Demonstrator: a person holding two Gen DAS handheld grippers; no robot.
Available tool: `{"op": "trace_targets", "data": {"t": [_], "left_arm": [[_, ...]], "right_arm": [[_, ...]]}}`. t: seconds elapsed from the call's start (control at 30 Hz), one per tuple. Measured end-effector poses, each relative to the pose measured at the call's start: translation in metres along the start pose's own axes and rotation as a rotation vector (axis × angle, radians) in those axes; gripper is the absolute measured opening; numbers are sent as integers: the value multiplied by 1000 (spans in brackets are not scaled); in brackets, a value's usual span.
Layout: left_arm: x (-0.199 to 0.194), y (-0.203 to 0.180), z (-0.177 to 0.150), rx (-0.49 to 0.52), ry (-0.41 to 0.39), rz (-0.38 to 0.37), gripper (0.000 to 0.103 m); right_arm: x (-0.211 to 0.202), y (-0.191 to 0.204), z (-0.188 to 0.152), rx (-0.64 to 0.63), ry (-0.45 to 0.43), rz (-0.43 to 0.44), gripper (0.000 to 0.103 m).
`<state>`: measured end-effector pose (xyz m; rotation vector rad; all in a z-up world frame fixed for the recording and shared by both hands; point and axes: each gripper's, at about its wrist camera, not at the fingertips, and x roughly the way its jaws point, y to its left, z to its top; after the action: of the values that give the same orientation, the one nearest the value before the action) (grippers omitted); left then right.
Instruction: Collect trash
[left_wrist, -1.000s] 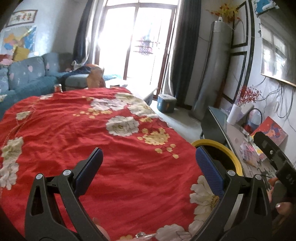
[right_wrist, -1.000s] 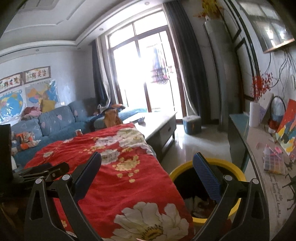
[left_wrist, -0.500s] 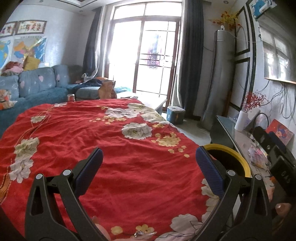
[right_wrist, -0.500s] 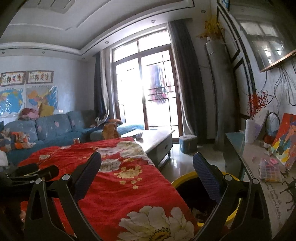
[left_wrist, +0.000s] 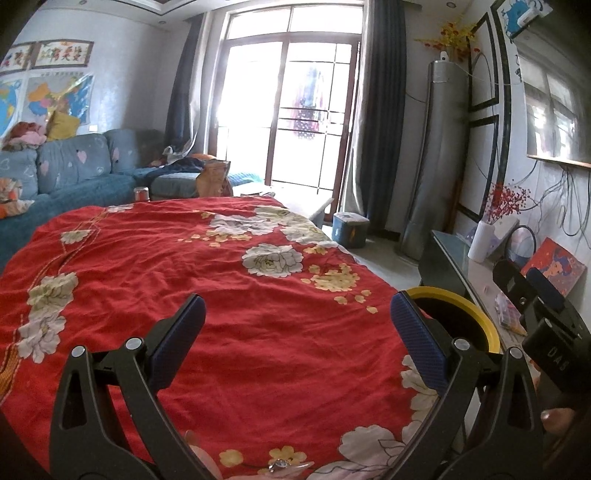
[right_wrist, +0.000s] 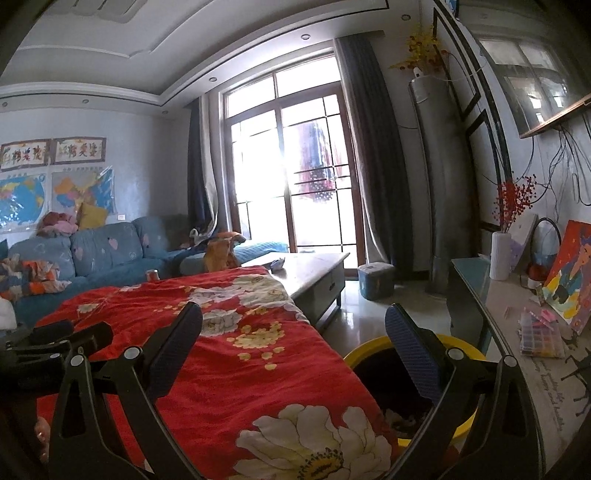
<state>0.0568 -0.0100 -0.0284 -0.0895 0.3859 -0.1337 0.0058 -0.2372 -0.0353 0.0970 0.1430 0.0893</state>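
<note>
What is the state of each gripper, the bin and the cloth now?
left gripper: open, empty, above the cloth.
right gripper: open, empty.
yellow bin: uncovered, dark liner, some trash inside.
red floral cloth: spread flat, wrinkled.
can: upright, beyond the cloth's far edge.

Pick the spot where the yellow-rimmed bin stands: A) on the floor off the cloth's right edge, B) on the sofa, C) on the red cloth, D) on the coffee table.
A: the bin stands on the floor below the right edge of the cloth, between it and the side counter.
</note>
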Motion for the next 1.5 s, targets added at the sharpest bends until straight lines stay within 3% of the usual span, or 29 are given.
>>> {"op": "trace_targets", "data": {"t": [1.5], "left_arm": [[-4, -6, 1, 6, -2, -4, 92]], "right_arm": [[2, -1, 0, 4, 6, -5, 97]]}}
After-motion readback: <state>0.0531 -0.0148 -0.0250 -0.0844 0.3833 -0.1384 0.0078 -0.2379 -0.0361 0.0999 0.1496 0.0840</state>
